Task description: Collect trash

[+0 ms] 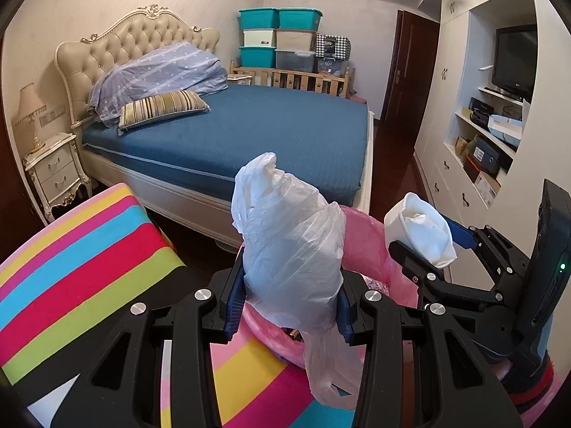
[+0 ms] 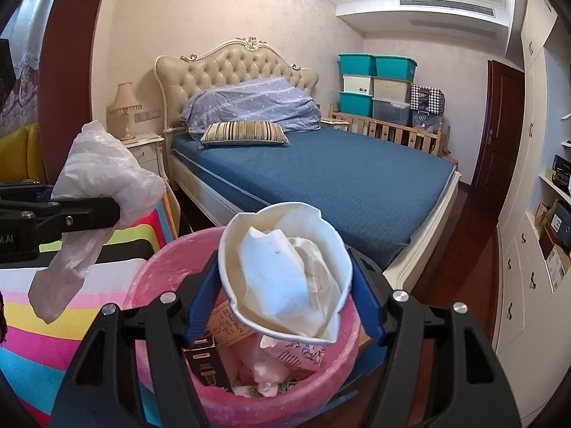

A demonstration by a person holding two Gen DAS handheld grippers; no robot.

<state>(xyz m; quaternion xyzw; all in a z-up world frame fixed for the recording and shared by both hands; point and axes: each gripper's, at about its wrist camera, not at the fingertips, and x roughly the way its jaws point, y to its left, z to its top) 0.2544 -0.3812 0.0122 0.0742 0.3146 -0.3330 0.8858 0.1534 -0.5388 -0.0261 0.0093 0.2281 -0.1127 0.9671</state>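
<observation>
My left gripper [image 1: 287, 306] is shut on a crumpled clear plastic bag [image 1: 289, 239] and holds it above the near rim of the pink trash bin [image 1: 371, 246]. In the right wrist view the bag [image 2: 103, 174] hangs at the left from the left gripper [image 2: 117, 210]. My right gripper [image 2: 285, 292] is shut on a squashed white paper cup [image 2: 285, 267] stuffed with tissue, held over the open pink bin [image 2: 314, 388]. The bin holds boxes, paper and a printed bag. In the left wrist view the cup [image 1: 421, 232] sits in the right gripper [image 1: 433, 251].
A rainbow-striped stool or cushion [image 1: 82, 271] stands left of the bin. A bed with a blue cover [image 1: 271, 132] fills the room behind. A nightstand [image 1: 57, 174] is at the left, white cabinets and shelves [image 1: 474, 135] at the right, stacked storage boxes [image 1: 278, 35] at the back.
</observation>
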